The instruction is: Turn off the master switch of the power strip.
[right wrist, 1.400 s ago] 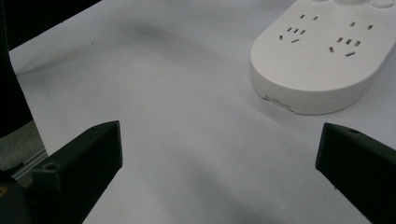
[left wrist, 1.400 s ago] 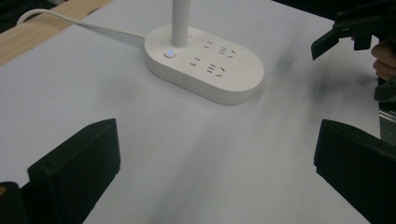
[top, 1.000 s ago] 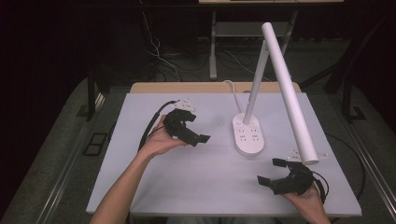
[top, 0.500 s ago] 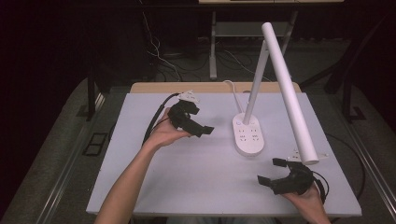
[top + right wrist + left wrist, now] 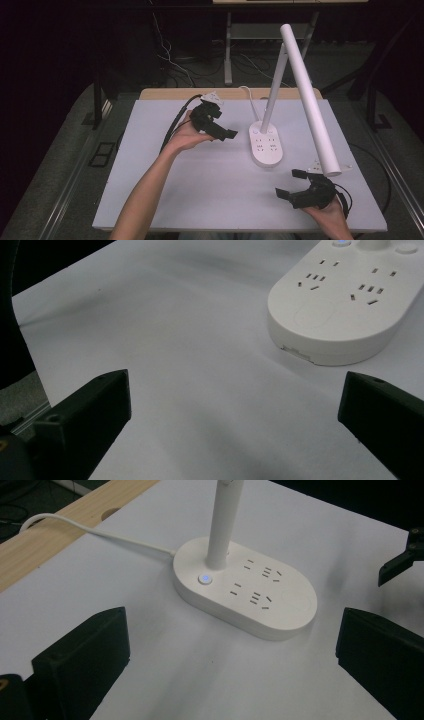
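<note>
A white desk lamp stands on the table, with an oval socket base (image 5: 267, 145), a slanted pole (image 5: 274, 90) and a long tube head (image 5: 310, 100). My left gripper (image 5: 225, 133) hovers just left of the base, open and holding nothing. In the left gripper view the base (image 5: 250, 592) lies ahead between the wide-apart jaws, its small round button (image 5: 204, 579) glowing blue. My right gripper (image 5: 290, 183) rests open near the front right edge, below the tip of the lamp head. In the right gripper view the base (image 5: 340, 310) lies ahead to the right.
The lamp's white cable (image 5: 90, 530) runs off the base toward the wooden strip (image 5: 220, 93) at the table's far edge. The white tabletop (image 5: 200, 190) lies bare at front left. The right gripper's jaw tip (image 5: 400, 560) shows far off in the left gripper view.
My left gripper has moved right and a little farther back, closer to the lamp base. The right gripper has stayed put.
</note>
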`<state>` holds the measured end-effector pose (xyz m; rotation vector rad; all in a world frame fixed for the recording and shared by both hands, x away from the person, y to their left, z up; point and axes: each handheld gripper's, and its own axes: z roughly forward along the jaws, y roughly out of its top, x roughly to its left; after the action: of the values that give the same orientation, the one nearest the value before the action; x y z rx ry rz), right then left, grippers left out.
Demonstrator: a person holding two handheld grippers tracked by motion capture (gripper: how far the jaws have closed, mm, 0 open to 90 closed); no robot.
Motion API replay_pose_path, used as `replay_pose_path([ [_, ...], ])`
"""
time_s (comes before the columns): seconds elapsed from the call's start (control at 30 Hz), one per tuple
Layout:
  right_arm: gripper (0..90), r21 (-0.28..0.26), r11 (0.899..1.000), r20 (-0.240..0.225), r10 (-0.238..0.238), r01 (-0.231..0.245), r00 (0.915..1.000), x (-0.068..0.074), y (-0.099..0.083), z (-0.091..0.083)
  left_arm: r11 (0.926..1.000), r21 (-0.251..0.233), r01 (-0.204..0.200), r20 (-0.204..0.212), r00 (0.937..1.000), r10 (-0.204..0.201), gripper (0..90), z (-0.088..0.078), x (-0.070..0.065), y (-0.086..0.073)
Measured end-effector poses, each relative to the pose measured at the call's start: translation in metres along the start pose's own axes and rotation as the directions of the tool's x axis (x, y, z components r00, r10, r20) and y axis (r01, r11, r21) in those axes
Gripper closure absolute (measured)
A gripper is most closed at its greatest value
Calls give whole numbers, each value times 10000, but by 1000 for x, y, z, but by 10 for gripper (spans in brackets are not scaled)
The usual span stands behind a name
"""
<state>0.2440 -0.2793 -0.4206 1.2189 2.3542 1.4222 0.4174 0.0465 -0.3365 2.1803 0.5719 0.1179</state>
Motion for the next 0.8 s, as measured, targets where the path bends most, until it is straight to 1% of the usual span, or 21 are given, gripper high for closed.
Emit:
replay_pose_path([
  [0.2, 0, -24, 10000, 6, 0, 0, 10000, 0, 0, 0, 10000, 26, -18, 0, 10000, 18, 0, 11, 1, 8],
  [0.23, 0, -12, 10000, -4, 27, -27, 10000, -1, 0, 0, 10000, 37, 33, 8, 10000, -33, 0, 14, 2, 10],
  [0.37, 0, -13, 10000, -34, 10, -11, 10000, 0, 0, 0, 9999, 37, 146, -43, 9999, -146, 0, 19, 4, 12],
  [0.47, 0, -27, 10000, -20, -34, 34, 10000, -1, 0, 0, 9996, -68, 290, -69, 9996, -290, 0, 23, 5, 13],
  [0.57, 0, -15, 10000, -23, 15, -15, 10000, -1, 0, -1, 9996, -22, 266, -109, 9996, -266, 0, 28, 8, 14],
  [0.67, 0, -13, 10000, -32, 10, -10, 10000, -1, 0, -1, 9990, -117, 422, -131, 9990, -424, 0, 33, 9, 16],
  [0.73, 0, -37, 10000, -35, 22, -22, 10000, -1, -1, 0, 9989, -147, 438, -194, 9988, -440, 2, 37, 10, 16],
  [0.8, 0, -30, 10000, -42, 31, -31, 10000, -1, 0, 0, 9982, -160, 574, -210, 9981, -577, 3, 40, 12, 17],
])
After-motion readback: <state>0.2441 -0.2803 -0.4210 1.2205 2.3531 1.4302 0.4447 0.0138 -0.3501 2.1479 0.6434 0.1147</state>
